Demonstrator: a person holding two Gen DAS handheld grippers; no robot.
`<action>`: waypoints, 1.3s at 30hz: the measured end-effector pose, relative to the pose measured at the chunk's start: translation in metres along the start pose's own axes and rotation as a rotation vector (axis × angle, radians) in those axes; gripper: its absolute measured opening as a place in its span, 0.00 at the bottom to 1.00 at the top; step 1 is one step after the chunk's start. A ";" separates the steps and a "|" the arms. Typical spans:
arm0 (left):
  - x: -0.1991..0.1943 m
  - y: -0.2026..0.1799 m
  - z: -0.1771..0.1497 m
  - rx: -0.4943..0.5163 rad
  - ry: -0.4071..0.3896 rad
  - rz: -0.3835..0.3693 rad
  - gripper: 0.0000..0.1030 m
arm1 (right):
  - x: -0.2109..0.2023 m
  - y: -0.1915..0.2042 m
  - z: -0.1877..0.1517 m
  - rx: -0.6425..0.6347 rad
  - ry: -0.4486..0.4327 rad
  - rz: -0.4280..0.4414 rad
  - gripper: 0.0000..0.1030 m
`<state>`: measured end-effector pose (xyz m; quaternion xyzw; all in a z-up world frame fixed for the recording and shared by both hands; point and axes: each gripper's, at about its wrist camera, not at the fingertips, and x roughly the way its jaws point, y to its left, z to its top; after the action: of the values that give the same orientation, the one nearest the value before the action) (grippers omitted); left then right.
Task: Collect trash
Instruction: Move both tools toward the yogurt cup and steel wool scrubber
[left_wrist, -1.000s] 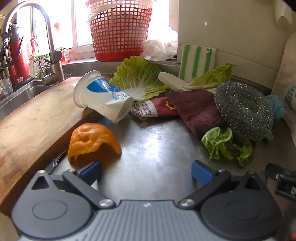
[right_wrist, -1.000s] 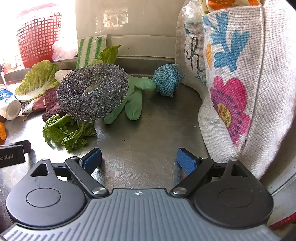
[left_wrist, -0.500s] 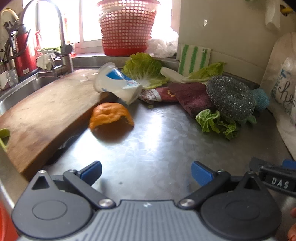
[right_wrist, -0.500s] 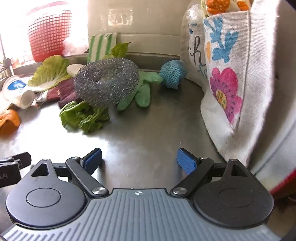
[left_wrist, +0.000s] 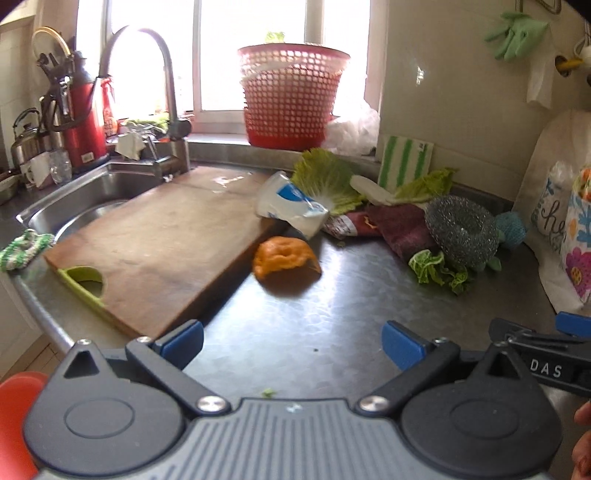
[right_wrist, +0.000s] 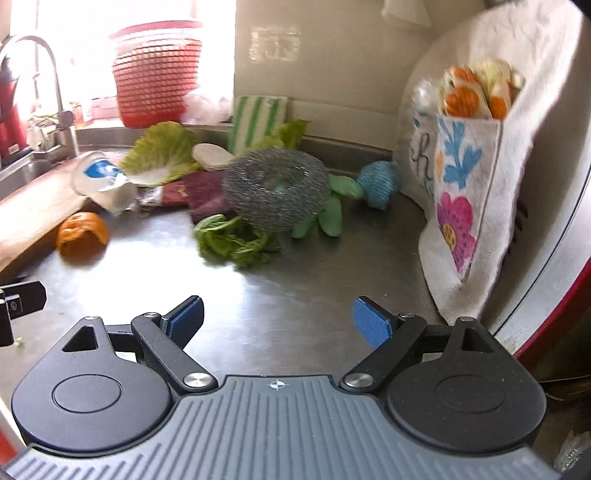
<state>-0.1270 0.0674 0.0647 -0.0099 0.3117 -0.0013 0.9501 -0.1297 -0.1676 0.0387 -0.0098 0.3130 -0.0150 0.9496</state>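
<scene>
Both grippers pulled back from orange peel (left_wrist: 284, 254), jaws released, bare steel counter (left_wrist: 332, 314) ahead

My right gripper (right_wrist: 276, 324) hung over bare steel counter (right_wrist: 258, 295), jaws wide apart, nothing between them. Steel scourer (right_wrist: 276, 192) as landmark: cabbage scrap (right_wrist: 232, 240) just in front of it, orange peel (right_wrist: 82, 232) well left, yoghurt cup (right_wrist: 101, 181) left, green glove (right_wrist: 332, 206) touching its right.

Steel counter (left_wrist: 332, 325) under peel (left_wrist: 284, 254), board (left_wrist: 159, 243)
</scene>
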 end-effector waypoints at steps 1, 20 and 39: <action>-0.003 0.003 0.000 -0.001 -0.004 0.002 0.99 | -0.005 0.002 0.000 -0.002 -0.001 0.005 1.00; -0.021 0.022 -0.003 -0.013 -0.017 -0.017 0.99 | -0.056 0.010 -0.002 0.013 -0.012 0.008 1.00; -0.018 0.009 -0.011 0.018 0.022 -0.027 0.99 | -0.054 0.000 -0.010 0.055 -0.023 0.019 1.00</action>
<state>-0.1478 0.0768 0.0658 -0.0055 0.3220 -0.0171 0.9466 -0.1790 -0.1654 0.0630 0.0189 0.3018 -0.0145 0.9531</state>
